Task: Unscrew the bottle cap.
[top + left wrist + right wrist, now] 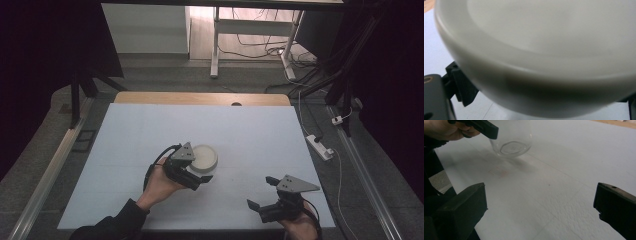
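Two grippers are seen from the high view over a pale blue table (250, 125). The left gripper (197, 176) is set against the near rim of a round white bowl (205, 156), which sits slightly left of the table's middle. The bowl lies just beyond and a little right of that tool, while the right gripper (261, 192) is held well apart, near the table's front right edge, with its jaws spread and nothing between them. The left hand (161, 185) is therefore judged much the nearer to the bowl.

From the left gripper view, the bowl (544, 50) is met at very close range: its rounded outer wall bulges toward the lens, with the rim above. One black jaw is seen at the lower left, just beside the wall, and a corner of the other at the lower right edge, so the wall sits between them. Whether the jaws are pressed onto it cannot be told.

From the right gripper view, the bowl (511, 142) appears far off across the table (564, 162), its base resting on the surface, with the left gripper (481, 127) over its rim. The near jaws stand wide apart at either side. Any lift is judged to fall to the left tool.
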`<state>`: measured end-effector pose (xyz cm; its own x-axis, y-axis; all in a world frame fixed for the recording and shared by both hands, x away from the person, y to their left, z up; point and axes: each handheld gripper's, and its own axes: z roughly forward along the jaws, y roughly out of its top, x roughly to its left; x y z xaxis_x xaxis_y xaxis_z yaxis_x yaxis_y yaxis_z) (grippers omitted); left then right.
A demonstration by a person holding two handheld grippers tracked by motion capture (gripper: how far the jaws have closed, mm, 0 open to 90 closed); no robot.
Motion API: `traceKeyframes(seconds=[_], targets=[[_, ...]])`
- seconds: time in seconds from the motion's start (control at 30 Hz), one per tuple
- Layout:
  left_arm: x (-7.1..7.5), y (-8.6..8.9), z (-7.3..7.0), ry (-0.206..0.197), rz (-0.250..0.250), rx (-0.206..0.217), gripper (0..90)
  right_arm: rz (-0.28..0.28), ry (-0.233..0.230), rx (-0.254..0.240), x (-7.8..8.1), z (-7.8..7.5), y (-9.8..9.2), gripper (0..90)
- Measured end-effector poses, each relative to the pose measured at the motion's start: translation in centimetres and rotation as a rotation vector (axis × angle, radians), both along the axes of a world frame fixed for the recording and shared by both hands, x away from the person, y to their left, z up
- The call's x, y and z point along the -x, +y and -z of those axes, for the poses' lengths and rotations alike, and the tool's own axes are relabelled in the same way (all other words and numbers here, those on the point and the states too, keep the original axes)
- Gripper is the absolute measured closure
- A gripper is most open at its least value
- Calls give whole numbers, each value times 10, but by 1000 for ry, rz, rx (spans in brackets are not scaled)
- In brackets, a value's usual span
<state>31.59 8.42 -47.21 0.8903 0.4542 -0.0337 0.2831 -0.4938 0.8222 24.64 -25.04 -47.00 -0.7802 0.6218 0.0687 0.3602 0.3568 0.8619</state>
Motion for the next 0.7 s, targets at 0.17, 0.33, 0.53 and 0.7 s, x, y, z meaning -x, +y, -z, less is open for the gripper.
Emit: traceKeyframes(seconds=[0.17, 0.33, 0.53, 0.7], targets=[[1, 0, 0, -3, 1, -2, 74, -25, -7, -13, -4, -6, 10, 0], [2, 0, -1, -4, 12, -4, 74, -53, 9, -28, -11, -13, 24, 0], [3, -1, -2, -9, 21, -7, 74, -90, 12, -35, -17, -18, 43, 0], [3, -1, -1, -7, 23, -6, 74, -111, 5, -42, -23, -23, 53, 0]])
